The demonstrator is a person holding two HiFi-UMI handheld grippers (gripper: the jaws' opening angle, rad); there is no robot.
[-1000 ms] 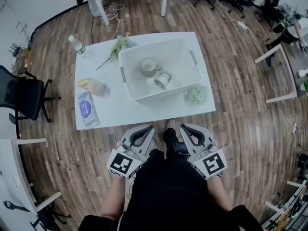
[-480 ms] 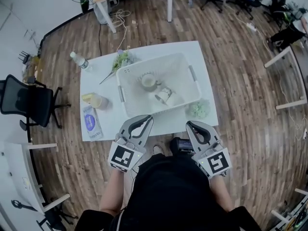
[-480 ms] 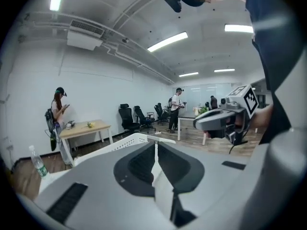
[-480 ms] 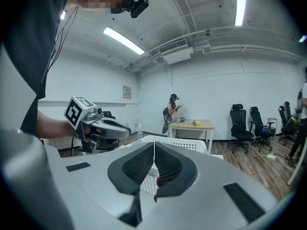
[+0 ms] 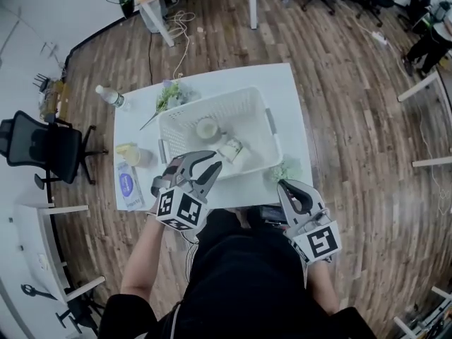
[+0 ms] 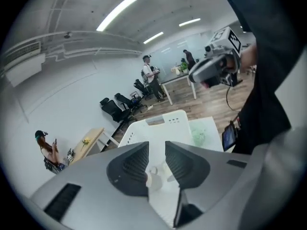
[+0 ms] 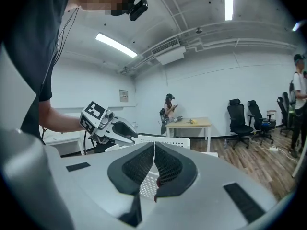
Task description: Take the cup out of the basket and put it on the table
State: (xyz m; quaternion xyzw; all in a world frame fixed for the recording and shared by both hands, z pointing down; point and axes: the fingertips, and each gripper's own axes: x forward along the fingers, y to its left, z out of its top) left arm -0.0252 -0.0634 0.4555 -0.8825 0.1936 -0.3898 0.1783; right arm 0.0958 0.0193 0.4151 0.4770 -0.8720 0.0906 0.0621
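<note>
**Bench**: white, now right under the head view. The person has stepped up to its near edge. A second ago both tongs hung short of it, over the floor.

**Basket**: white, slatted, mid-bench. It sits in the same place on the bench as before.

**Left tongs**: they have come forward and rolled, and are now above the basket's near rim, pointing down into it. The jaws were together. They have just been opening and stand part-way apart with nothing gripped. In the left gripper view one cup shows in the gap, but well below, on the basket floor.

**Right tongs**: at the bench's near edge, off the basket's right corner. Jaws pressed together, empty.

**Cups:** two, both inside the basket. The upright cup is near the middle. The tipped cup lies on its side, just nearer the person. Neither is touched.

**Judgement:** the reach has begun but no grasp is made, so the task is barely started. The opening jaws suggest the left tongs will do the pick. I cannot tell which of the two cups is meant. The next move needs a descent past the rim without catching the slats.
</note>
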